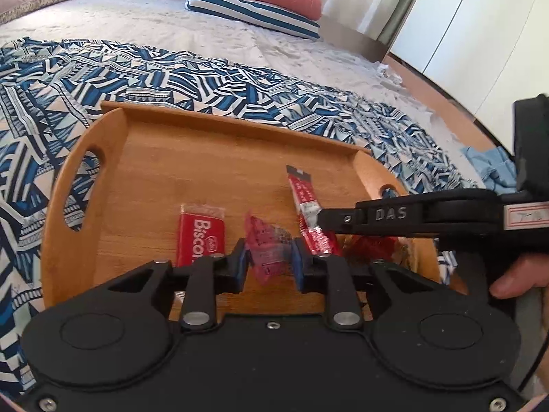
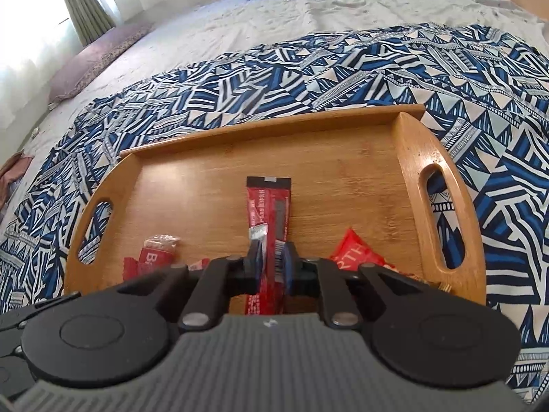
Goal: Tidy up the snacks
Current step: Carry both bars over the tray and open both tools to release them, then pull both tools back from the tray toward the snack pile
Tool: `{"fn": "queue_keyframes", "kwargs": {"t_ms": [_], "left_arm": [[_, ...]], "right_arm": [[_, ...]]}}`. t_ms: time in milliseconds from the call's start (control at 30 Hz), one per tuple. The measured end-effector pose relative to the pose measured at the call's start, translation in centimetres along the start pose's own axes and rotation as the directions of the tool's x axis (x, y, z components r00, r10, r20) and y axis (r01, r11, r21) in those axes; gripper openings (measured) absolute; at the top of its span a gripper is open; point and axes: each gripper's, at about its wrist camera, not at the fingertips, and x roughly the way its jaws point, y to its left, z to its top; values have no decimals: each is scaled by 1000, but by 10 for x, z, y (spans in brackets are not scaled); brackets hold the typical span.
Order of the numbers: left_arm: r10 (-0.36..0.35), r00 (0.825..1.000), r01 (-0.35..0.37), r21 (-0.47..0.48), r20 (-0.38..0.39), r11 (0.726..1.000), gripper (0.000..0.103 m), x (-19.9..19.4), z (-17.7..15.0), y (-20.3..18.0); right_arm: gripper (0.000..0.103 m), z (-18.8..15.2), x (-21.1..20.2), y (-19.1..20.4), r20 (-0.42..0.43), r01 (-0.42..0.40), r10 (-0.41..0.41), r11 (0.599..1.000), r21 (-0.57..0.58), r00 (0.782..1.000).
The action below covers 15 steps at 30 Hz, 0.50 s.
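While both grippers work over the wooden tray [image 2: 408,158], the step in hand looks like lining the snacks up along its near edge. The right gripper [image 2: 271,261] is clamped on the long red stick packet [image 2: 267,206], which points toward the tray's far wall. The left gripper [image 1: 269,257] pinches a crinkled pink-red candy wrapper [image 1: 266,240] near the tray's front, just right of the Biscoff pack [image 1: 200,237]. Next, each piece probably needs lowering flat onto the tray floor, parallel, before the jaws let go.
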Motion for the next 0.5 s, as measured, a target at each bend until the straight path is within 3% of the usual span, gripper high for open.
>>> {"fn": "queue_keyframes", "kwargs": {"t_ms": [67,100,233,367,500], "left_arm": [[25,1000,-25,17,7,1000,37,0,-1,0],[36,999,-36,24,14,999,43,-1,-2,0],[49,998,-50,32,36,998,58,-9,-4,0],[52,995,-56,43,79,998,88,-25,-5,-2],[75,990,-85,78,121,993,93,-43,-8,-8]], "right_arm": [[32,-1,-3,2,6,-10,10,1000,-14,1000],[42,-2,-6,3,10,-15,16,1000,-24,1000],[46,-5,-15,7,30,-12,14,998,-63,999],[50,-10,-28,8,50,-9,14,996,-94,999],[62,-18,-40,9,70,-5,15,991,-132,997]]}}
